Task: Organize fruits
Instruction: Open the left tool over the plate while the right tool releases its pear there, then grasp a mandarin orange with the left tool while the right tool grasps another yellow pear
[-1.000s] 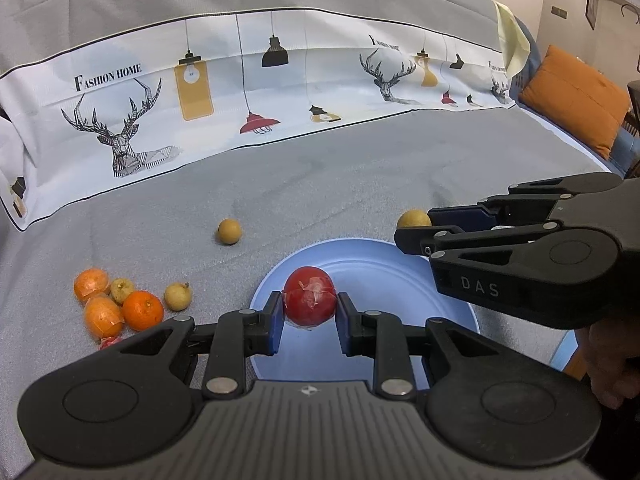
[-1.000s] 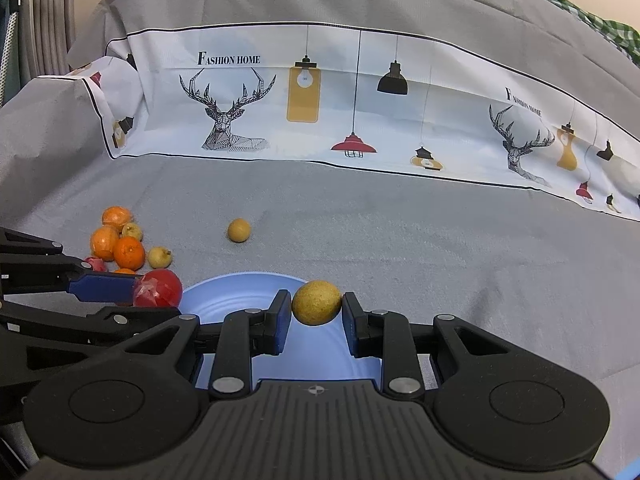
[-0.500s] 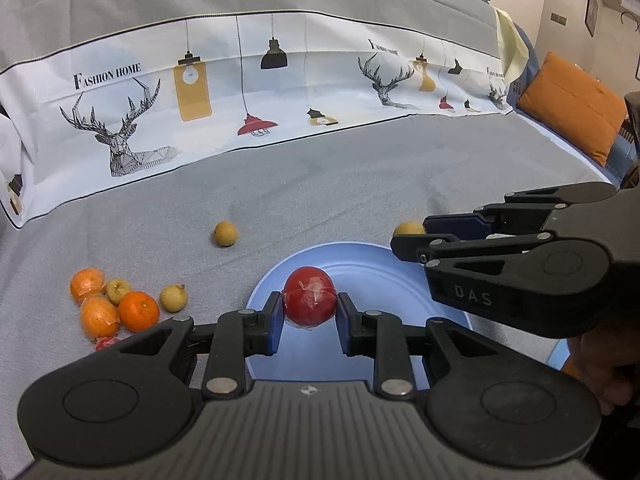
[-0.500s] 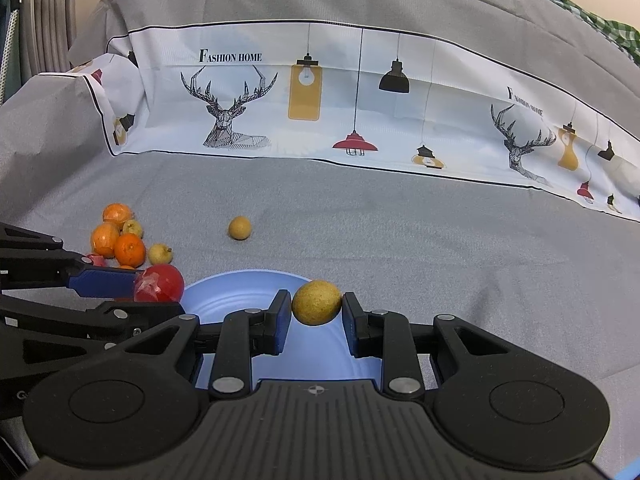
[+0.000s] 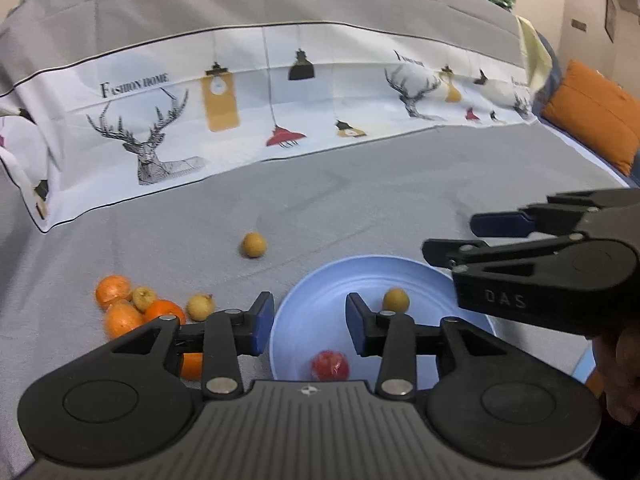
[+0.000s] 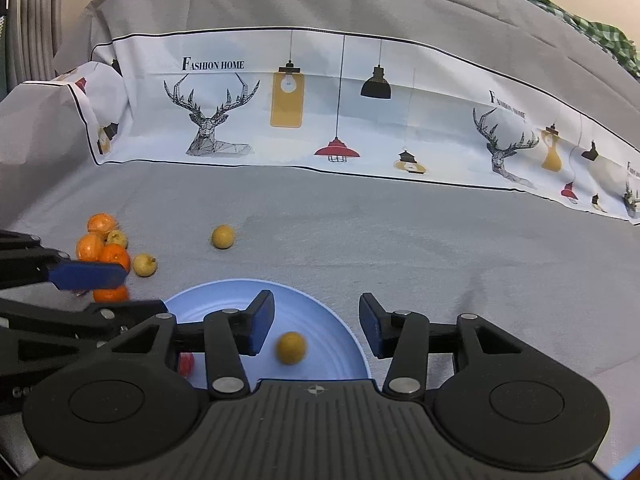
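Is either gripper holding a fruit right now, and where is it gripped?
Neither. The left gripper and right gripper are both open and empty; the red fruit and yellow fruit lie in the blue plate.

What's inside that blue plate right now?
The blue plate holds a red fruit and a small yellow fruit, lying apart. Its near edge is covered by the left gripper, so anything there is unseen.
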Tool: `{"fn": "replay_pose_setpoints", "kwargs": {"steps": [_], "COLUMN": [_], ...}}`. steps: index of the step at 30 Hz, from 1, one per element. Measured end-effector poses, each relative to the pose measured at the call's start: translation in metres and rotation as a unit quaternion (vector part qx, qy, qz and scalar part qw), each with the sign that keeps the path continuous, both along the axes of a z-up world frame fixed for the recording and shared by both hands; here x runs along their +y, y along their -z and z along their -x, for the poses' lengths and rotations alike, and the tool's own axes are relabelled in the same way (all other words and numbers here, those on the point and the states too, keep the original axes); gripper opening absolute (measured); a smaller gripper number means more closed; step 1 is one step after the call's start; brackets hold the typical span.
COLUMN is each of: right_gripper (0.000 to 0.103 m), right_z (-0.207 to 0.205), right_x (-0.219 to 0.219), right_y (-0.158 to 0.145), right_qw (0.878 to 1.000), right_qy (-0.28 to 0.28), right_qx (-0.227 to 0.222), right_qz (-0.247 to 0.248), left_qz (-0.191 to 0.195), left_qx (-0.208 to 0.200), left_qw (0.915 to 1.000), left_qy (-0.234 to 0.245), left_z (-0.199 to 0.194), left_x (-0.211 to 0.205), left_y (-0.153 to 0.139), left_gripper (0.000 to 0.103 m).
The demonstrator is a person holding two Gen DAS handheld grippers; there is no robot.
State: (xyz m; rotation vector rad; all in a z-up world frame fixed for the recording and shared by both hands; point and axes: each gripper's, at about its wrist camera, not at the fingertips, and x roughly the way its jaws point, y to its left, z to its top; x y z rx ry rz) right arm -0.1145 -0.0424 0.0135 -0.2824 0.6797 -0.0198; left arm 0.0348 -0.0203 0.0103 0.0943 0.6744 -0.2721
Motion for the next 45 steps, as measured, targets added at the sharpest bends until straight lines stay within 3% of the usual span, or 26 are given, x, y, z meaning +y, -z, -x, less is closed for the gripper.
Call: {"fn": "replay_pose_setpoints", "kwargs": {"steps": [9,14,20,23,29,31,34,39,45], "right_gripper": [0.051,0.051,0.051,0.046,0.023,0.022,0.023,0.023,0.023], "right_z": [0.000,0.001,0.002,0.003,0.004,0.004,0.002,-0.007,-0.025], "right_x": [-0.004,-0.004,0.000,0.002,0.002,0.003,0.003,0.007,0.022], "right_y": [-0.003,-0.005,-0.010,-0.013,-0.017,-0.018,-0.019,-0.019,-0.011], "right_qw": [1.000,1.000,0.999,0.998,0.997,0.997,0.996,0.994,0.993], "right_qy": [0.012,0.012,0.008,0.005,-0.001,-0.003,-0.004,-0.011,-0.035], "right_qx": [-0.013,-0.023,-0.037,-0.049,-0.064,-0.064,-0.063,-0.056,-0.025], "right_qz": [-0.005,-0.010,-0.018,-0.025,-0.044,-0.050,-0.061,-0.089,-0.113], "left_qz": [-0.009,0.017,0.013,0.012,0.025,0.036,0.062,0.121,0.137], "left_qx": [-0.032,-0.028,-0.022,-0.022,-0.012,-0.019,-0.035,-0.020,0.026], "left_qw": [0.9994,0.9995,0.9997,0.9997,0.9992,0.9980,0.9916,0.9696,0.9566], "left_qy": [0.005,-0.004,-0.003,-0.003,-0.030,-0.047,-0.108,-0.212,-0.256], "left_z": [0.005,0.003,0.003,0.003,-0.003,-0.005,-0.007,-0.015,-0.041], "left_x": [-0.002,0.008,0.010,0.011,0.023,0.033,0.061,0.118,0.166], "left_y": [-0.004,-0.009,-0.010,-0.010,-0.012,-0.018,-0.029,-0.036,-0.026], "left_gripper": [0.044,0.043,0.018,0.014,0.014,0.014,0.014,0.012,0.012]}}
